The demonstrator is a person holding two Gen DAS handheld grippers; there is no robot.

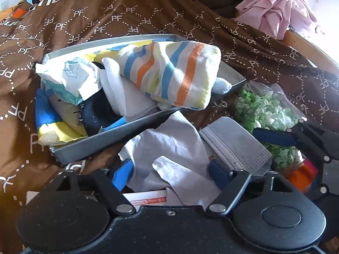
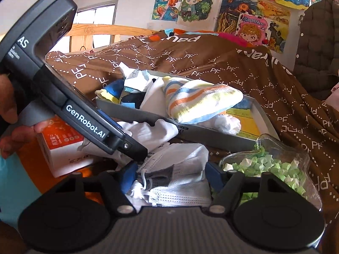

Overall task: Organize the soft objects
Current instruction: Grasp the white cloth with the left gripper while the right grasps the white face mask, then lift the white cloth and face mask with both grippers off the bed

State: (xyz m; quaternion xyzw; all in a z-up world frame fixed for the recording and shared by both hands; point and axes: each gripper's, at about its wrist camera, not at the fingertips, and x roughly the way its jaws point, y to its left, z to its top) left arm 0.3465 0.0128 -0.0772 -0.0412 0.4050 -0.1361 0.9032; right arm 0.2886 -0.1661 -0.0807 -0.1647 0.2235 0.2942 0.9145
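Grey tray (image 1: 110, 136) — heaped with socks, striped towel (image 1: 180, 74) topmost.

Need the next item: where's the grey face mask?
In the left wrist view, the grey face mask lies on the bedspread, right of the white cloth, beside the green-star bag.

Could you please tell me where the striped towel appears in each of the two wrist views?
Left wrist: striped towel, upper centre, lying across the grey tray.
Right wrist: striped towel, centre, on the same tray.
Shared landmark: the bag of green pieces.
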